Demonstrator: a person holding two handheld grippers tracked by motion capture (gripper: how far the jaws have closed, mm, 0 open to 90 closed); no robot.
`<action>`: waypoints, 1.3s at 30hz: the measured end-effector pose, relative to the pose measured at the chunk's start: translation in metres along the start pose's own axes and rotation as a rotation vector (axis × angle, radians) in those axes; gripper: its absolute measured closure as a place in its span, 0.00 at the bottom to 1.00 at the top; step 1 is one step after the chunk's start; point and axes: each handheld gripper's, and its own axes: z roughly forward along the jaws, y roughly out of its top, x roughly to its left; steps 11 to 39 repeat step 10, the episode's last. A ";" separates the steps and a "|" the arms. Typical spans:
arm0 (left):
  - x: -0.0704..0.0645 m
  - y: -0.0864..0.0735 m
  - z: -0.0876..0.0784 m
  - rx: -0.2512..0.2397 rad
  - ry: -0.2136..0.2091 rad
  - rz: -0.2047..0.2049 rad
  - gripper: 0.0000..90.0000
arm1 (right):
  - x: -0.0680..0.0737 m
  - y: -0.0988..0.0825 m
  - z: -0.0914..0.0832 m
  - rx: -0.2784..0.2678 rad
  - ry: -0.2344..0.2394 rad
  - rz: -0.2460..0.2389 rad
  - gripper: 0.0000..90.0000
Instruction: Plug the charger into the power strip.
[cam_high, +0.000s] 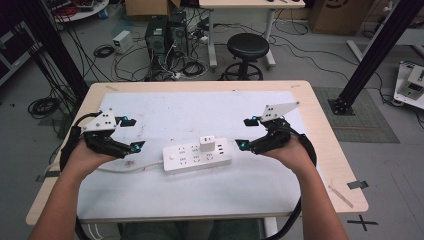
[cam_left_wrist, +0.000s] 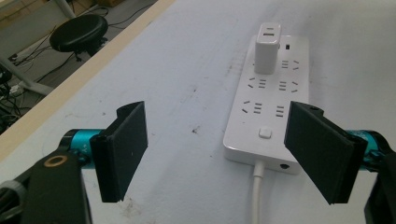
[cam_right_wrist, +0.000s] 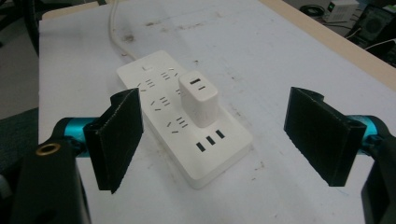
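The white cord (cam_right_wrist: 115, 23) leaves the frame's top edge, its end apparently unseen.

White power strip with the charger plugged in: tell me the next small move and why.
Probably ease the right gripper forward until its open jaws straddle the white cube charger. It stands upright in the white power strip; both grippers flank the strip, touching nothing. The left gripper, also open, faces the cable end, placed to steady it.
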 end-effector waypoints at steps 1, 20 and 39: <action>0.000 0.000 0.000 0.000 0.000 0.000 0.24 | 0.000 0.000 0.000 0.000 0.000 0.000 0.22; 0.002 -0.001 0.001 0.005 0.002 -0.004 0.24 | 0.000 0.000 0.000 -0.010 -0.003 0.004 0.22; 0.002 -0.001 0.001 0.005 0.002 -0.004 0.24 | 0.000 0.000 0.000 -0.010 -0.003 0.004 0.22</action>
